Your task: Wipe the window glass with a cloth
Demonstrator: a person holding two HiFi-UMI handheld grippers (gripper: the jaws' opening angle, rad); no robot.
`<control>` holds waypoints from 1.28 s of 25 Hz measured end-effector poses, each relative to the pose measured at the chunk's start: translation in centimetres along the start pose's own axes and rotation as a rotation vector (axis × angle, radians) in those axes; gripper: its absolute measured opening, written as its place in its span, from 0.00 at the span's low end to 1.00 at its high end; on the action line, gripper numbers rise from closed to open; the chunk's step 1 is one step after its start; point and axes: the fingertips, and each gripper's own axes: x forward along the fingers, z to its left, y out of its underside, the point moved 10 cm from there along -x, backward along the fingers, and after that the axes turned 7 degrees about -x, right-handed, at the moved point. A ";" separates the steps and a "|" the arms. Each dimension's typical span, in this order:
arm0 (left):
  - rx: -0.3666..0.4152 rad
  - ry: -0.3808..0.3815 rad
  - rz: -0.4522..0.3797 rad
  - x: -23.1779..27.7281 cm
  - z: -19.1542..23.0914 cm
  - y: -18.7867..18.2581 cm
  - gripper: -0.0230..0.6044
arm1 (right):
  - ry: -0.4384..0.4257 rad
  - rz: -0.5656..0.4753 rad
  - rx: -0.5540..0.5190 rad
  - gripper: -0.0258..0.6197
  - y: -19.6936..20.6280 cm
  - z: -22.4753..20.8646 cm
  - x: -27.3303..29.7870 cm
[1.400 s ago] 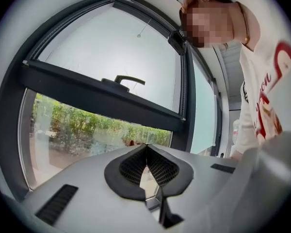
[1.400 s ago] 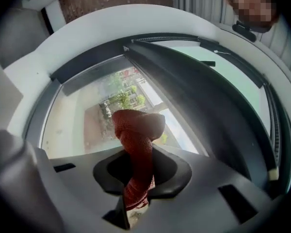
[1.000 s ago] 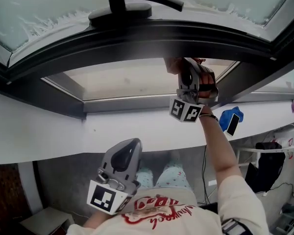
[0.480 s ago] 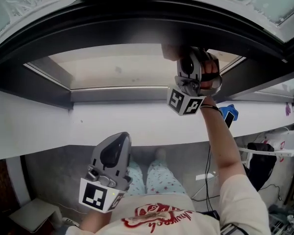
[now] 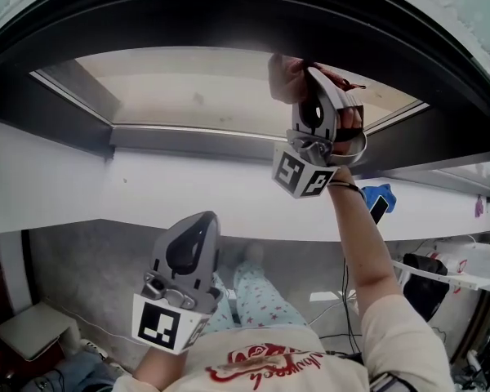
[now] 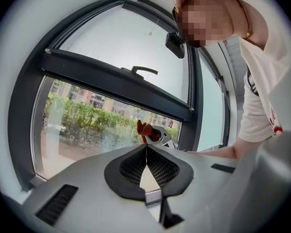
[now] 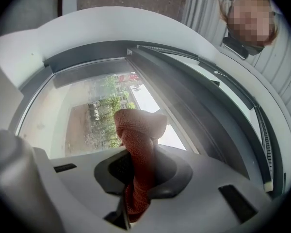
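- Daylight pours in through the window glass (image 5: 229, 96). In the head view the pane is pale and washed out, while the dark frame (image 5: 229, 15) above it goes nearly black.
- Below the white sill (image 5: 65, 194) the floor lies in dim shade.
- Both gripper views are strongly fisheye: straight frame bars bow into arcs, and the corners fall off to black.
- In the left gripper view the upper pane (image 6: 121, 42) is blown out to white.
- In the right gripper view the cloth (image 7: 138, 149), close to the lens, looks soft and slightly blurred.
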 end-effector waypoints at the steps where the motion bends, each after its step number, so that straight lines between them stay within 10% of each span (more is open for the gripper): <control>1: 0.004 -0.004 -0.001 -0.1 -0.1 0.1 0.07 | -0.002 -0.001 0.001 0.14 0.0 0.2 0.0; 32: -0.110 0.059 0.099 -2.5 2.9 3.1 0.07 | -0.294 0.111 -0.008 0.14 0.9 13.5 -3.5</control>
